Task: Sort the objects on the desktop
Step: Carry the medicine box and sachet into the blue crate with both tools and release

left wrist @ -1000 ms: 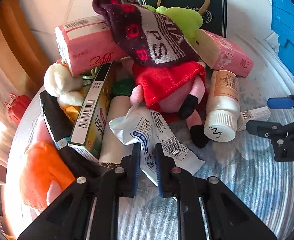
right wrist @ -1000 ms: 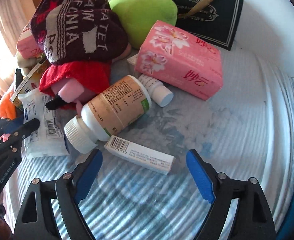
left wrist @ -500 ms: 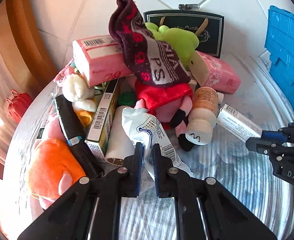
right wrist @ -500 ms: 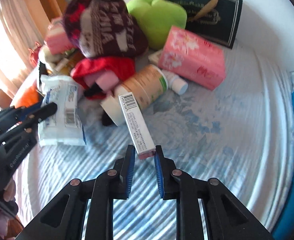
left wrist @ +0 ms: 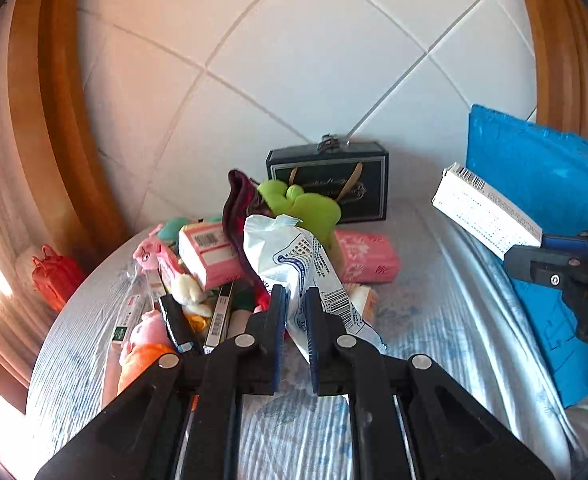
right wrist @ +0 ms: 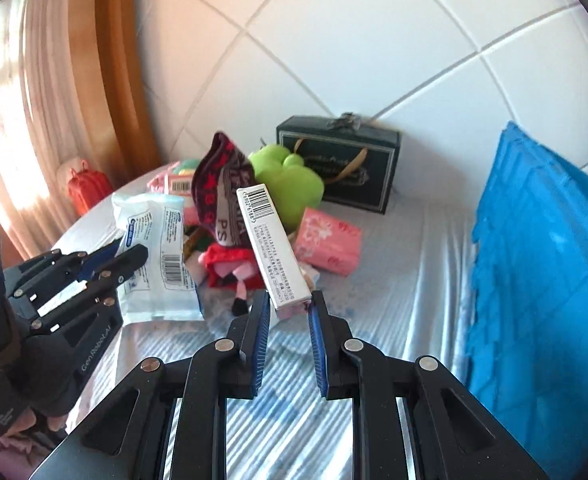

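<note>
Both claws have risen off the table since a second ago, each carrying something up with it, so the heap of things now sits lower and farther off in both views. Then the right claw stood wide open over the small white box on the cloth; now the right claw [right wrist: 290, 312] is clenched on the near end of that white box [right wrist: 272, 246], which slants up and away with its barcode end highest. From the left camera the same box [left wrist: 485, 210] hangs in the air in front of the blue crate [left wrist: 541, 184].

Left claw [left wrist: 295, 316] is clenched on a white plastic packet [left wrist: 294, 264] with blue print and a barcode; the packet stands up between the pads and hides part of the heap. In the right view that packet [right wrist: 154, 248] hangs from the left claw [right wrist: 128, 258] clear of the cloth.

Behind the packet lies the heap: a green plush toy [left wrist: 309, 204], a dark red knitted sock [right wrist: 218, 184] draped over it, a pink tissue pack [right wrist: 327, 246] to the right of the plush, and a red and pink doll [right wrist: 230, 262] below the sock. Farther back than the plush, a dark gift bag [right wrist: 341, 164] stands against the white tiled wall [left wrist: 294, 60]. All of it rests on a table [right wrist: 405, 264] covered with a pale striped cloth.
</note>
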A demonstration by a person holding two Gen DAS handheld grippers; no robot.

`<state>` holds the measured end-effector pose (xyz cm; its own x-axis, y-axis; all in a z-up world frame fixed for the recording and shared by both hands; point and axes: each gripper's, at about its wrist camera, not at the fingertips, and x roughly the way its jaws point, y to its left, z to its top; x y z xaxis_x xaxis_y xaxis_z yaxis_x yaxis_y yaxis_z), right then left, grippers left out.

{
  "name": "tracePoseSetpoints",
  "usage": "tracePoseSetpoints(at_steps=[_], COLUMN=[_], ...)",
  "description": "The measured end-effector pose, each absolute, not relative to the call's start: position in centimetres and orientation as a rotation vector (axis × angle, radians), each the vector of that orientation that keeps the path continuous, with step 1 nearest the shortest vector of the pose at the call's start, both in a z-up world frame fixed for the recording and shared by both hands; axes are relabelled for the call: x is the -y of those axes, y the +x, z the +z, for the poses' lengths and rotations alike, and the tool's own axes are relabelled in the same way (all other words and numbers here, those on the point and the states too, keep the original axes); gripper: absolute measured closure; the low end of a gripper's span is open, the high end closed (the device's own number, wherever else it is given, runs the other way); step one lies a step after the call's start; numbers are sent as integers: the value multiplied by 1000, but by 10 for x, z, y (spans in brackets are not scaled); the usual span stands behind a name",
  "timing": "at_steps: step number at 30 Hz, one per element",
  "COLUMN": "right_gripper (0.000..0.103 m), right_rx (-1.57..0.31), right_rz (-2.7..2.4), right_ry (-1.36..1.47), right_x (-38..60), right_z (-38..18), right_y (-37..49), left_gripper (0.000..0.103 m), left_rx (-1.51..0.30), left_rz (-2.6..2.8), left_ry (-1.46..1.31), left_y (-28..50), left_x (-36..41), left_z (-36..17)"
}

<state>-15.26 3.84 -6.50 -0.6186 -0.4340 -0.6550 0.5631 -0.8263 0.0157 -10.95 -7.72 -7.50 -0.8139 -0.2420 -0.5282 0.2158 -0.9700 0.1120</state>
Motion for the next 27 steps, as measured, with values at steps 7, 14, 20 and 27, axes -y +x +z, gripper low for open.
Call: tracePoseSetpoints(at_steps=[7,14,20,27], right_gripper=[84,84,84,84], right_rx=[-183,-94,-56,-37], right_rz=[-2609,-2826,-2984,-3069], right_ry=[646,539,554,660], right_x=[-111,-209,-294,-373], right_z=[17,62,71,58], right_y=[-103,-81,-78,-84], left_gripper=[93,93,93,93], left_rx=[125,163,184,251], left_rz=[-2937,-3054,-3134,-3185], left_ry=[636,520,428,435], left_y=[-96,-98,-100,-113], left_x=[14,-65,-138,-225], left_z=[-16,30,61,67])
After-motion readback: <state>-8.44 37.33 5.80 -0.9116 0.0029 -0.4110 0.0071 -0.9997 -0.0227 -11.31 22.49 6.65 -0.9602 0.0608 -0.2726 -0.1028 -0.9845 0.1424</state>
